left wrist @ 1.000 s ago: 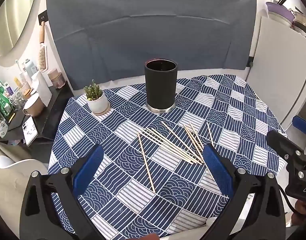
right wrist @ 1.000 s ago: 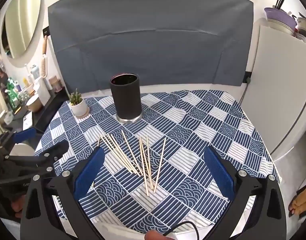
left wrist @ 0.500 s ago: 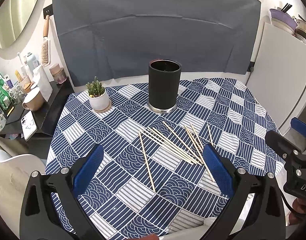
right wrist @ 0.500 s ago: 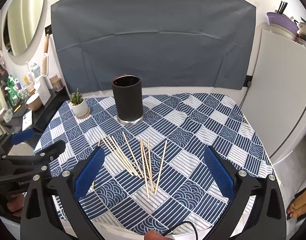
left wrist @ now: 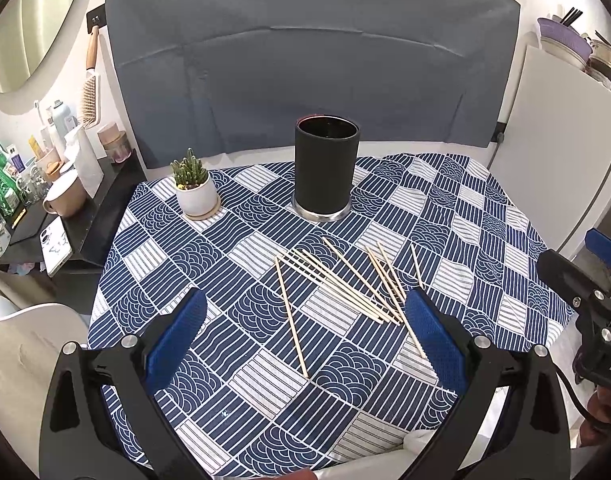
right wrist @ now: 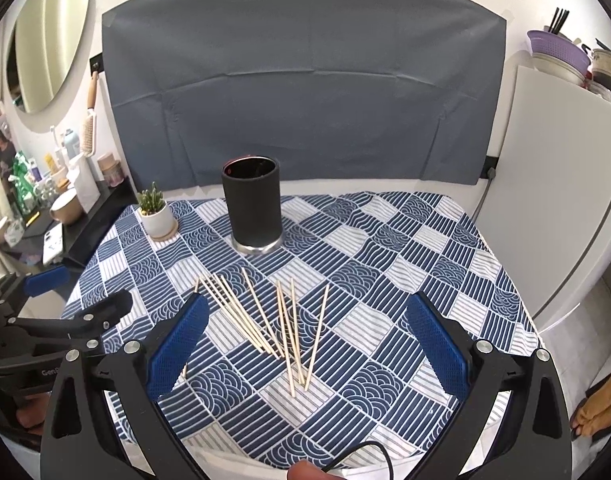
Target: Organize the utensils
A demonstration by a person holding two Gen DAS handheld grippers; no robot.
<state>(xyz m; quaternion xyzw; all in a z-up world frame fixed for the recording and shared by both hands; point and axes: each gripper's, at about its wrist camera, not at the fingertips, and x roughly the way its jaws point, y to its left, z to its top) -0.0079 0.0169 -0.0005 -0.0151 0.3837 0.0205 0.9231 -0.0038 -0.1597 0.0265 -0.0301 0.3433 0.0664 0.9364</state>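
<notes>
Several thin wooden sticks (left wrist: pixel 337 284) (right wrist: pixel 265 320) lie scattered flat on the blue-and-white patterned tablecloth (left wrist: pixel 241 384) (right wrist: pixel 405 248). Behind them a black cylindrical holder (left wrist: pixel 326 168) (right wrist: pixel 252 204) stands upright with nothing visible inside. My left gripper (left wrist: pixel 303 338) hovers open over the near side of the sticks, one long stick lying between its blue pads. My right gripper (right wrist: pixel 305 342) is open too, above the near ends of the sticks. Neither holds anything. Each gripper shows at the edge of the other's view.
A small cactus in a white pot (left wrist: pixel 195 190) (right wrist: pixel 156 214) stands left of the holder. A dark side shelf (left wrist: pixel 49 208) crowded with cups, bottles and a phone is left of the table. A white cabinet (right wrist: pixel 565 184) rises at the right. A grey cloth (left wrist: pixel 305 64) hangs behind.
Both grippers have edged slightly higher and further back from the table; the sticks and holder have not moved. Both stay open.
</notes>
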